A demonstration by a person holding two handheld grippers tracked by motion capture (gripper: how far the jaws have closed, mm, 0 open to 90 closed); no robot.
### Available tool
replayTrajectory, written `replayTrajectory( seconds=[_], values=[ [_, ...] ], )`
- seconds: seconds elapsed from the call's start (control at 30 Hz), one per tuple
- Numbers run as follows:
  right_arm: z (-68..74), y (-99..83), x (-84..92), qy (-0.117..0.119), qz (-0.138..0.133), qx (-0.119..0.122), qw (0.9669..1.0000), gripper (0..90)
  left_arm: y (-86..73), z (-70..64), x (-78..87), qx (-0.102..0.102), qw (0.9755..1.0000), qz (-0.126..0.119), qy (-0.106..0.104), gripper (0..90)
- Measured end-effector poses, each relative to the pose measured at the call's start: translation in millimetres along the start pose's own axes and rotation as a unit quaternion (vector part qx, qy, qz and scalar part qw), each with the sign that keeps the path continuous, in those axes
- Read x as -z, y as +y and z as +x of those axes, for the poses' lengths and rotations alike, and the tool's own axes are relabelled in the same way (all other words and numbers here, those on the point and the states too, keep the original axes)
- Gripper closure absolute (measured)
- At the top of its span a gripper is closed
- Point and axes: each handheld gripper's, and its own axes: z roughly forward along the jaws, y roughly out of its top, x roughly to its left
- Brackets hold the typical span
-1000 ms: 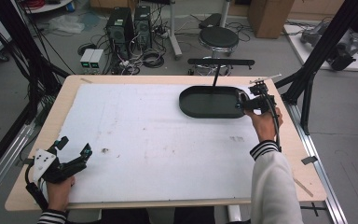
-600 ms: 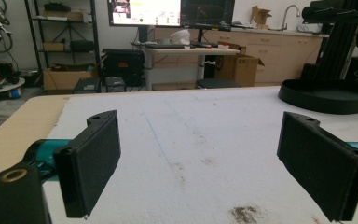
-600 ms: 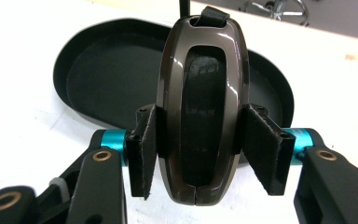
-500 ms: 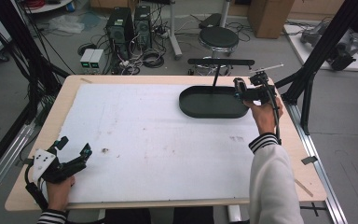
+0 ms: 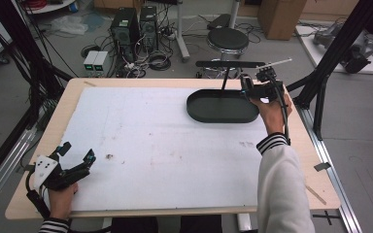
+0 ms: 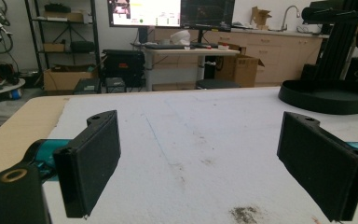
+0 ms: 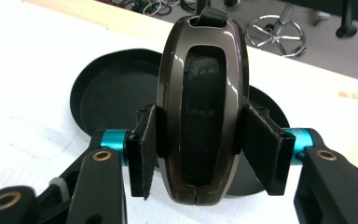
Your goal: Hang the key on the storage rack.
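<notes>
My right gripper point(image 5: 252, 90) is over the right end of a black oval tray point(image 5: 194, 109) at the far right of the table. In the right gripper view it point(image 7: 200, 140) is shut on a glossy dark-brown oval object with a black centre point(image 7: 200, 84), held upright above the tray point(image 7: 102, 93). Near the table's front left corner my left gripper point(image 5: 77, 151) rests low over the white sheet. Its jaws stand wide apart in the left gripper view point(image 6: 214, 158), with nothing between them. The tray point(image 6: 326, 95) shows far off at the right there.
A white foam sheet point(image 5: 165, 141) covers most of the wooden table point(image 5: 315, 145). It has a few dark smudges point(image 5: 109, 156). Beyond the far edge stand a stool point(image 5: 228, 39), computer towers point(image 5: 136, 22) and cables on the floor.
The right gripper has risen slightly and shifted left and toward the far edge, over the tray's right end, with the brown object in it. The left gripper has not moved.
</notes>
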Motion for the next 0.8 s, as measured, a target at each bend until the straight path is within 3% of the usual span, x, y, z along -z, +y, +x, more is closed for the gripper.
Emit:
replayTrajectory(
  seconds=[0.5,0.8],
  values=[
    [3.0,11.2,2.3,-0.020,-0.017,0.015,0.9995,48.1,0.0,0.2,0.2,0.000,1.0000,0.001,0.000,13.7],
    [-1.0,11.5,4.2,-0.027,-0.031,0.006,0.9991,48.1,0.0,0.3,-0.4,0.003,1.0000,0.001,0.001,13.7]
  ],
)
